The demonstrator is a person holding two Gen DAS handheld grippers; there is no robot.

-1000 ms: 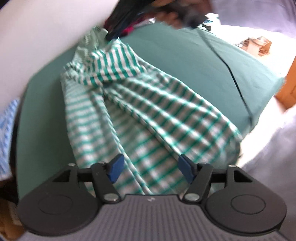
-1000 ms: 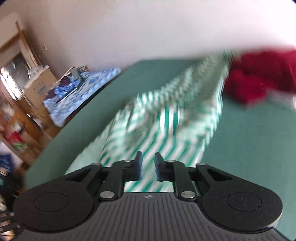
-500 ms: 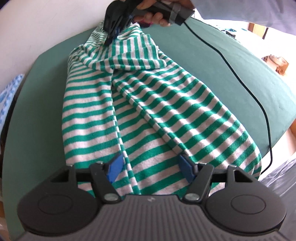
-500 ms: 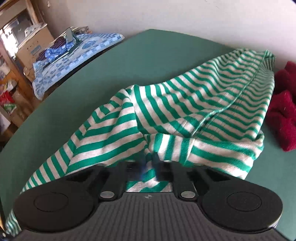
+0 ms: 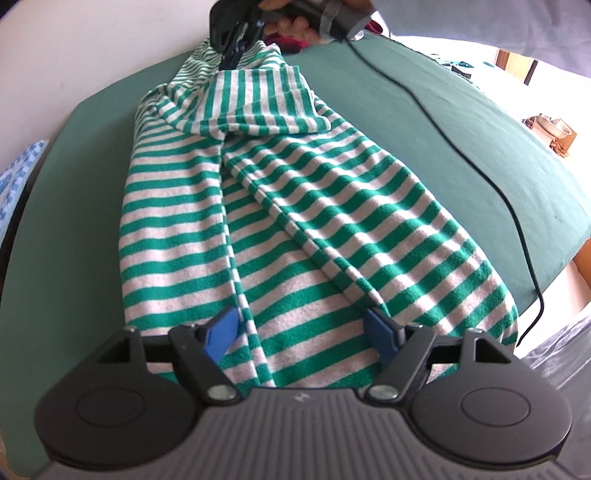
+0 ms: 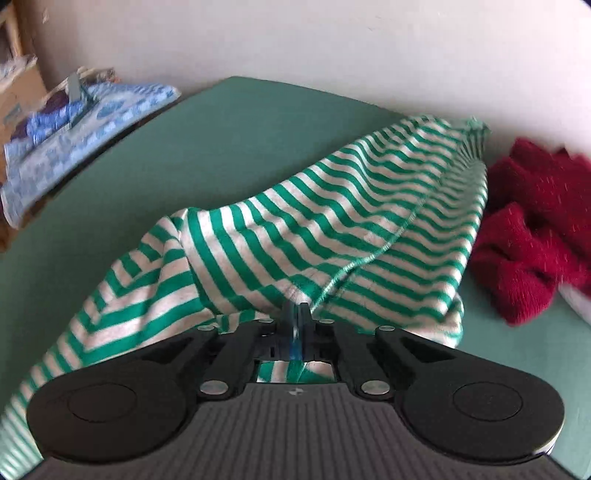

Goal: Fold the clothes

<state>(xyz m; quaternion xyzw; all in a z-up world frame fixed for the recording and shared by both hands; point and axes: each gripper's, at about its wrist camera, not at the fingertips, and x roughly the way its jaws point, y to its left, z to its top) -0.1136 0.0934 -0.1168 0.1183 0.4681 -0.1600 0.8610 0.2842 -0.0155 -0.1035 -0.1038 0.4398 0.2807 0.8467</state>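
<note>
A green-and-white striped garment [image 5: 295,206] lies stretched lengthwise on the green surface [image 5: 443,122]. My left gripper [image 5: 303,328] hovers open over its near end, blue pads apart, nothing between them. At the far end, the right gripper [image 5: 236,44] pinches the fabric and lifts it, held by a person's hand [image 5: 295,22]. In the right wrist view the right gripper [image 6: 294,317] is shut on a fold of the striped garment [image 6: 332,229], which drapes away from the jaws.
A red fuzzy garment [image 6: 532,229] lies beside the striped one, near the white wall [image 6: 332,44]. A black cable [image 5: 480,177] trails across the green surface. A blue patterned cloth [image 6: 81,129] covers furniture past the surface's edge.
The right gripper, shut on the striped garment, pulled it taut and straighter along the surface. The left gripper stayed open over the near end.
</note>
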